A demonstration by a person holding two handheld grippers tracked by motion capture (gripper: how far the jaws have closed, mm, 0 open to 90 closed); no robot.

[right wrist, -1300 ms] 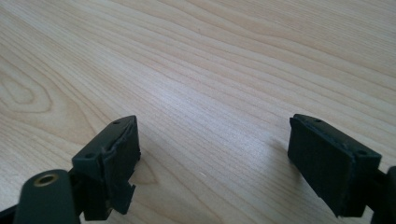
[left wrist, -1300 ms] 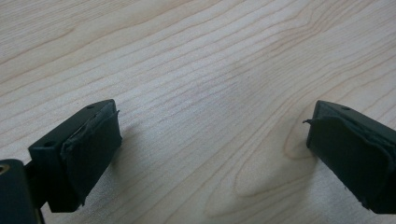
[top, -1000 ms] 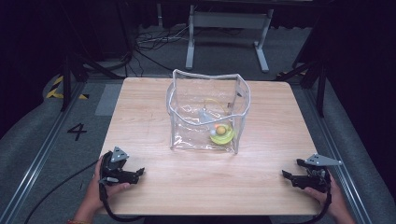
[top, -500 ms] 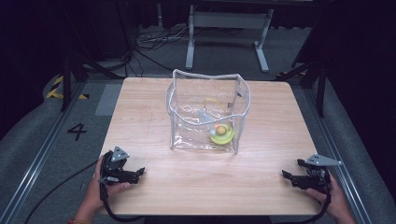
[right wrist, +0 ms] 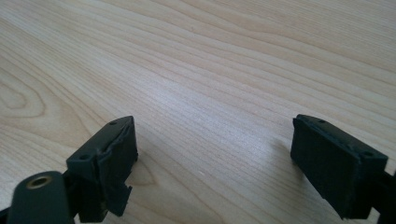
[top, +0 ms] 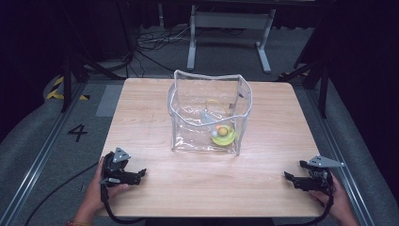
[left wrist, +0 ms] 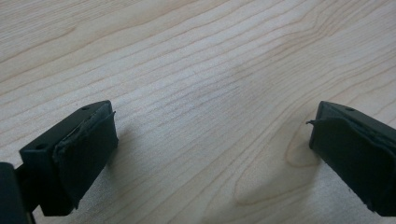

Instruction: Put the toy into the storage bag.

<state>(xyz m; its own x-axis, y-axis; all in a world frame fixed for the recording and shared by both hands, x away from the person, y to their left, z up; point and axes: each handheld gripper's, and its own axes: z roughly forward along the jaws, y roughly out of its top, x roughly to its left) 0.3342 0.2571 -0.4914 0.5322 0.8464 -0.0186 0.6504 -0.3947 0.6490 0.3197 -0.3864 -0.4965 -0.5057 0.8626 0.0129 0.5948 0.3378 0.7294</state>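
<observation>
Clear plastic bag (top: 209,115) stands mid-table holding a yellow-green toy (top: 223,135), seen from the high view, while left gripper (left wrist: 208,140) and right gripper (right wrist: 212,154), jaws spread, sit over bare wooden table (top: 150,113) near its front corners.

A light wooden surface (top: 155,113) stands on grey floor (top: 42,141) marked "4" (top: 77,133); cables (top: 150,44) and a metal stand (top: 230,21) lie beyond, in darkness.

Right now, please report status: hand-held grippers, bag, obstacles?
Left hand-held gripper open, right hand-held gripper open, both low over table. Clear bag upright mid-table, small items inside. No obstacles between.
</observation>
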